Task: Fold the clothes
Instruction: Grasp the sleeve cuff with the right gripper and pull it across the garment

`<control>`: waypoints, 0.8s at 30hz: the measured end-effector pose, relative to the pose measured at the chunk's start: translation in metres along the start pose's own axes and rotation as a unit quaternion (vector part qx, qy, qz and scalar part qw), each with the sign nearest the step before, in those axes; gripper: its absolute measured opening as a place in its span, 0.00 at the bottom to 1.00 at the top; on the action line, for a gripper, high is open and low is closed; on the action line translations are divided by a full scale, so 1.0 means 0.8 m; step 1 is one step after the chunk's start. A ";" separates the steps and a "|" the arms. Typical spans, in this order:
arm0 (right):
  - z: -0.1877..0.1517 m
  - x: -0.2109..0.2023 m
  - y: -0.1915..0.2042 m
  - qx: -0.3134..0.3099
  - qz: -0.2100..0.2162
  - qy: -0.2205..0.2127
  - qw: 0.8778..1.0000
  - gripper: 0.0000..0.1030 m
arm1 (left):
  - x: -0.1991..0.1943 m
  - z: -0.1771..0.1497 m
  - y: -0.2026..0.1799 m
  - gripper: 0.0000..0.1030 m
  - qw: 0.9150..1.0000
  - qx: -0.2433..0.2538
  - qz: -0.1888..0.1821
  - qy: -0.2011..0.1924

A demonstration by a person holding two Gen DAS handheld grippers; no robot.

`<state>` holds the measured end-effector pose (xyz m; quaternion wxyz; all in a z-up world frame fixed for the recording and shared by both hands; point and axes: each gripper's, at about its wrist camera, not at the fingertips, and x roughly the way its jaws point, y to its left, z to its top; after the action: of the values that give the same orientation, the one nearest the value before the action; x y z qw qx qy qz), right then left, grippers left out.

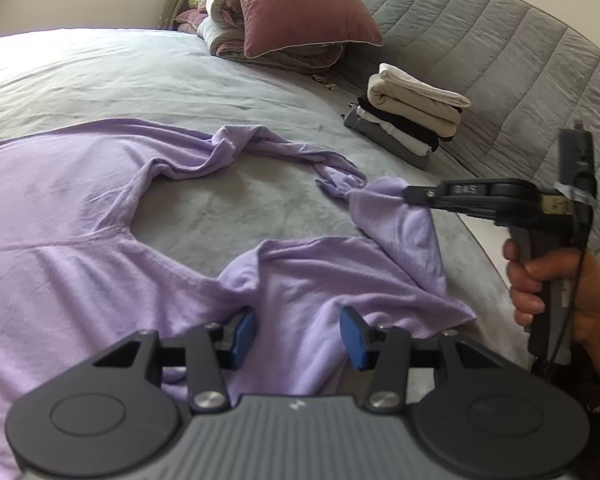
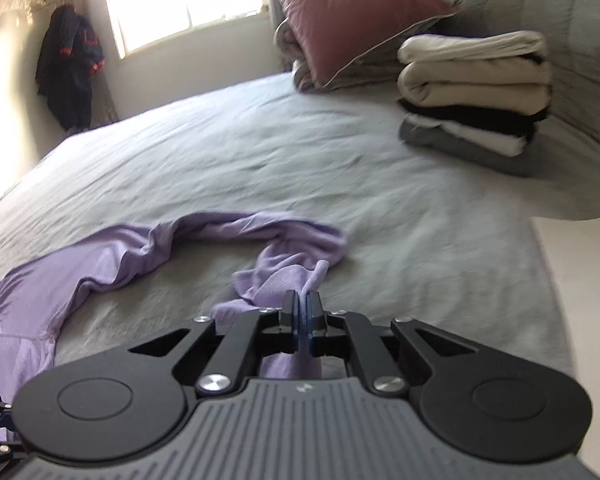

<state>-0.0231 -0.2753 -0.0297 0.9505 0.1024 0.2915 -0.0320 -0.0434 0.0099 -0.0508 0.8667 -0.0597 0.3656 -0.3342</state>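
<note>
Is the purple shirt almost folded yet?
Not yet. A stack of folded clothes already sits by the pillow. The purple shirt lies crumpled; the right hand-held gripper pinches one sleeve, the left hand-held gripper is open. All its folding remains.

My left claw [image 1: 298, 338] is matt black plastic with bright, polished metal pins at its hinges, a ribbed grey plastic body behind them and smooth blue rubbery pads [image 1: 244, 336] on its fingers. My right claw [image 2: 302, 312] is made the same way. The lilac top [image 1: 80, 200] is soft knit cloth, matt, faintly fuzzy and limp in its creases. The bedsheet [image 1: 120, 72] under it is dull grey woven cloth, lightly wrinkled. The headboard cover [image 1: 480, 40] is grey quilted fabric, stitched into padded ribs. The pillow [image 1: 300, 4] has a dusky pink velvety cover with a slight sheen. The folded clothes [image 1: 412, 116] are plain matt cloth.
</note>
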 end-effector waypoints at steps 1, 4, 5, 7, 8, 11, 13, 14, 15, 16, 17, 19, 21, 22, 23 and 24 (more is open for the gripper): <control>0.000 -0.006 -0.006 0.002 -0.005 -0.004 1.000 0.04 | 0.001 0.001 -0.002 0.47 1.000 0.002 -0.001 0.000; -0.001 -0.025 -0.027 0.015 -0.015 -0.012 1.000 0.04 | 0.006 0.001 -0.013 0.47 1.000 0.017 0.000 0.003; -0.002 -0.031 -0.036 0.019 -0.018 -0.015 1.000 0.04 | 0.007 0.001 -0.018 0.47 1.000 0.024 -0.001 0.003; -0.005 -0.045 -0.053 0.026 -0.025 -0.020 0.999 0.04 | 0.010 0.003 -0.027 0.47 0.999 0.036 0.001 0.000; -0.007 -0.051 -0.062 0.030 -0.028 -0.022 0.999 0.04 | 0.012 0.005 -0.032 0.47 0.999 0.041 0.004 -0.003; -0.014 -0.065 -0.087 0.042 -0.039 -0.020 0.998 0.04 | 0.017 0.009 -0.043 0.47 0.999 0.038 0.002 -0.008; -0.019 -0.073 -0.102 0.051 -0.045 -0.016 0.998 0.04 | 0.021 0.010 -0.054 0.46 0.999 0.039 -0.005 -0.007; -0.021 -0.077 -0.109 0.055 -0.047 -0.015 0.997 0.04 | 0.023 0.010 -0.061 0.46 0.999 0.043 -0.010 -0.005; -0.023 -0.081 -0.116 0.057 -0.049 -0.015 0.997 0.04 | 0.026 0.010 -0.069 0.46 0.999 0.050 -0.015 -0.003; -0.024 -0.085 -0.123 0.060 -0.051 -0.017 0.997 0.04 | 0.028 0.009 -0.076 0.47 0.998 0.058 -0.018 -0.001; -0.025 -0.089 -0.129 0.064 -0.052 -0.018 0.996 0.04 | 0.030 0.009 -0.084 0.47 0.998 0.066 -0.021 0.002; -0.025 -0.093 -0.140 0.074 -0.054 -0.019 0.996 0.04 | 0.035 0.004 -0.100 0.46 0.996 0.082 -0.032 0.009; -0.026 -0.095 -0.150 0.085 -0.055 -0.014 0.995 0.04 | 0.042 -0.002 -0.116 0.47 0.993 0.107 -0.042 0.016; -0.027 -0.095 -0.155 0.091 -0.054 -0.011 0.994 0.04 | 0.047 -0.006 -0.124 0.47 0.991 0.123 -0.041 0.018; -0.027 -0.094 -0.157 0.096 -0.050 -0.007 0.994 0.04 | 0.051 -0.010 -0.132 0.47 0.989 0.139 -0.039 0.021; -0.026 -0.092 -0.160 0.100 -0.046 -0.003 0.994 0.04 | 0.056 -0.013 -0.137 0.47 0.988 0.150 -0.034 0.022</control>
<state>-0.1110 -0.3956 -0.0280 0.9338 0.1835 0.2884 -0.1056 -0.0865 -0.1011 -0.0471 0.8455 0.0662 0.3279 -0.4162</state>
